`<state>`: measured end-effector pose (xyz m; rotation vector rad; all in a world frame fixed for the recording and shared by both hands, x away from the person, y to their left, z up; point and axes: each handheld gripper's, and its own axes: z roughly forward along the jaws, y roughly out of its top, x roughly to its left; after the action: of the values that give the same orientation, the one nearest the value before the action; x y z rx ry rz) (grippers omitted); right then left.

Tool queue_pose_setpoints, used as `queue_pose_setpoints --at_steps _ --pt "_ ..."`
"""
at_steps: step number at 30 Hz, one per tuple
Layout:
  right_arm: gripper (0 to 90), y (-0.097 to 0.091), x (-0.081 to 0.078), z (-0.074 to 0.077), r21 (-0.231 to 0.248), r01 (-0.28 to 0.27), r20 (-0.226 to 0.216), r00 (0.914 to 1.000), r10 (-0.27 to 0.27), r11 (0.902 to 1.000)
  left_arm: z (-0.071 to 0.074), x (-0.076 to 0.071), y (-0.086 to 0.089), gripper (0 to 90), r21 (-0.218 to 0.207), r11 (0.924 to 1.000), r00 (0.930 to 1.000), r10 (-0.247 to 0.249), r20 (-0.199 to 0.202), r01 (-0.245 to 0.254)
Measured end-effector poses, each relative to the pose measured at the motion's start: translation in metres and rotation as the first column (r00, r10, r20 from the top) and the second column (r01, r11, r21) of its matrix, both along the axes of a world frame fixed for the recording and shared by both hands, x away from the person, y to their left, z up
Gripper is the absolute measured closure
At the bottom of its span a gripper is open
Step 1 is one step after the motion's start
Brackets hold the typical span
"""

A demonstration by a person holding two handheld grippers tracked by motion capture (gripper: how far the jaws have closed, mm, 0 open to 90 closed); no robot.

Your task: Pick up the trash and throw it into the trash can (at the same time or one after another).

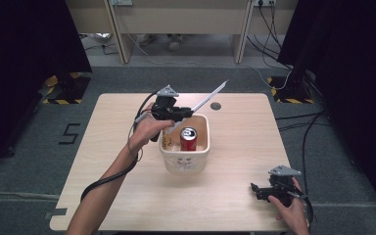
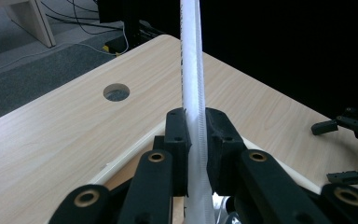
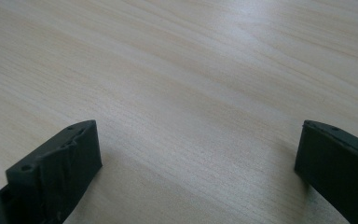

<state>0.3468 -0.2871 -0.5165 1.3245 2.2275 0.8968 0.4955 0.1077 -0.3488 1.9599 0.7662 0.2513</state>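
Clamping a white serrated strip (image 1: 209, 98) mid-length, the left claw (image 1: 185, 113) tilts it above the tub (image 1: 186, 164) near the bench's (image 1: 127, 196) far edge, probably to drop it in beside the red can (image 1: 188, 139), while the right claw (image 1: 257, 190) rests released near the front right corner.

Even overhead light brightens the pale wooden table (image 1: 127, 196), while black curtains (image 1: 24, 44) flank it in deep darkness. Short, soft shadows sit just beside the white tub (image 1: 186, 164) at the table's middle. The high view is slightly soft and grainy. In the left gripper view the white strip (image 2: 193, 93) glares nearly featureless; the near jaws blur. The right gripper view shows faint, soft-edged shadows on the wood grain.
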Motion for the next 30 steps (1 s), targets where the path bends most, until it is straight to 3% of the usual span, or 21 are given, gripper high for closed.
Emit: queue_pose_setpoints --at_steps 8,17,30 --pt "0.4 0.000 0.000 0.000 0.000 0.000 0.001 1.0000 0.000 1.0000 -0.011 0.002 0.003 79.3 -0.007 0.9999 0.9998 0.007 -0.017 -0.008" --pt "0.4 0.000 0.000 0.000 -0.001 0.000 0.000 1.0000 0.000 1.0000 -0.020 -0.006 0.015 79.2 -0.033 0.9994 0.9996 0.008 -0.027 -0.009" --pt "0.4 0.000 0.000 0.000 0.001 0.001 0.001 1.0000 -0.001 1.0000 -0.017 -0.023 0.028 79.0 -0.008 0.9998 0.9995 -0.018 -0.026 0.017"
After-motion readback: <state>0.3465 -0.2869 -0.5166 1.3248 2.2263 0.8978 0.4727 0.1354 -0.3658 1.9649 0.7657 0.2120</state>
